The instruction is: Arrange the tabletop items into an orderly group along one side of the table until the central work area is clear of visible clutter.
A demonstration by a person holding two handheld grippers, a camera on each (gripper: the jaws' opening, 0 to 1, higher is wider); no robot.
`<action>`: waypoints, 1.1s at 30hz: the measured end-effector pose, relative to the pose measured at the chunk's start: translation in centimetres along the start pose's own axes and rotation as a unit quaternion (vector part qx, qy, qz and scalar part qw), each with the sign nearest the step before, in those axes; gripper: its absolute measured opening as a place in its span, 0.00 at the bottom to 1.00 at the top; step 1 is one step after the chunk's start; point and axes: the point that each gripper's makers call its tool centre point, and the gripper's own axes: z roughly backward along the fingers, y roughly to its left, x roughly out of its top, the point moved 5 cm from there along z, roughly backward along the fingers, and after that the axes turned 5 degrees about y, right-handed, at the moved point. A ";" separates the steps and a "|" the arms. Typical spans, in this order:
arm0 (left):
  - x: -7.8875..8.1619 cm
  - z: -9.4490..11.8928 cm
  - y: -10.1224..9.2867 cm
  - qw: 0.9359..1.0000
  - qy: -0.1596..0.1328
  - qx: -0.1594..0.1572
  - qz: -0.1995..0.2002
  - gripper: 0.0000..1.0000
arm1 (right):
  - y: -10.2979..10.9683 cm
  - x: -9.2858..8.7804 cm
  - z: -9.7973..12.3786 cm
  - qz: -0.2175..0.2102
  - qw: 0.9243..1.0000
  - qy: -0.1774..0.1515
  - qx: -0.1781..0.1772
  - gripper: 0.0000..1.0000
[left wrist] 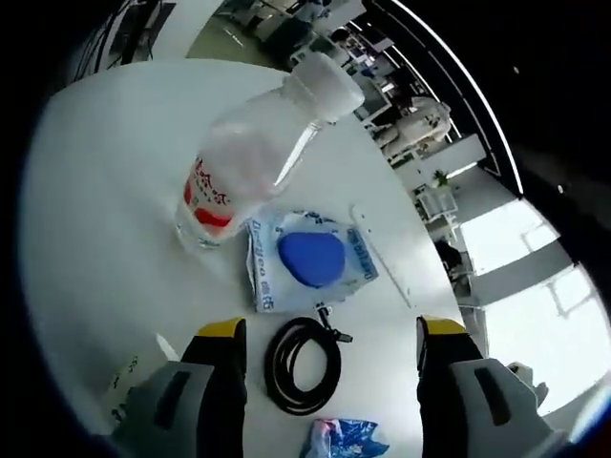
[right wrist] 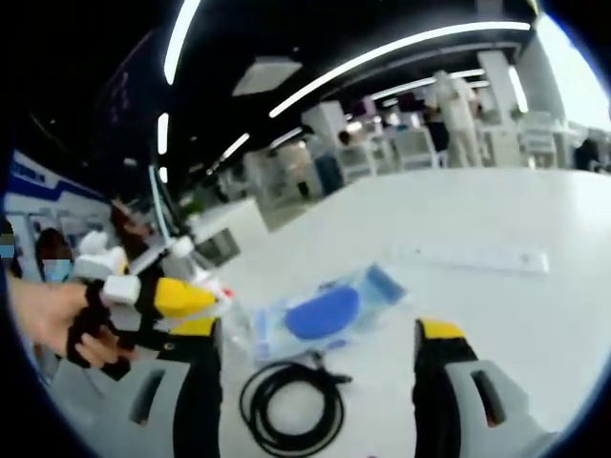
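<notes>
Where cable (left wrist: 304,364) coils, pouch (left wrist: 307,260), bottle (left wrist: 256,153) beyond

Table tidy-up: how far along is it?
Looks partly done: the water bottle, blue packet and coiled black cable already sit close together on the white table. In hand: nothing; the left gripper hovers open over the cable, the right gripper is open too. Left: the flat white strip lies apart.

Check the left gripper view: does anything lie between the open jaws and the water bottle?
Yes. A coiled black cable lies right between the left gripper's jaws, and a clear packet with a blue pad lies beyond it, touching the water bottle's base.
</notes>
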 end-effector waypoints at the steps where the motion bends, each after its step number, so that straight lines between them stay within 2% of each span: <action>1: -0.1 -0.2 0.0 1.000 0.000 0.000 0.001 0.71 | -0.1 0.1 -0.1 0.000 1.000 0.003 0.000 0.80; 3: -0.1 -0.5 0.2 1.000 0.001 0.000 0.017 0.70 | -0.3 0.0 -0.3 0.014 1.000 0.022 -0.002 0.79; 13: 0.3 -2.0 0.8 0.999 0.000 0.014 0.041 0.66 | -2.1 0.8 -2.0 0.015 0.999 0.031 -0.004 0.78; 17: 0.3 -2.8 1.1 0.999 0.006 0.021 0.038 0.66 | -3.4 1.5 -2.8 -0.002 1.000 0.024 -0.011 0.78; 22: 0.3 -3.2 1.4 0.999 0.007 0.023 0.046 0.65 | -4.1 1.9 -3.4 0.003 1.000 0.024 -0.012 0.78; 26: 0.3 -3.8 1.5 0.999 0.007 0.032 0.036 0.65 | -4.7 2.0 -4.1 0.005 1.000 0.028 -0.013 0.77; 33: 0.7 -4.7 1.9 0.998 -0.005 0.046 0.032 0.62 | -5.9 3.1 -6.6 0.007 0.999 0.036 -0.005 0.74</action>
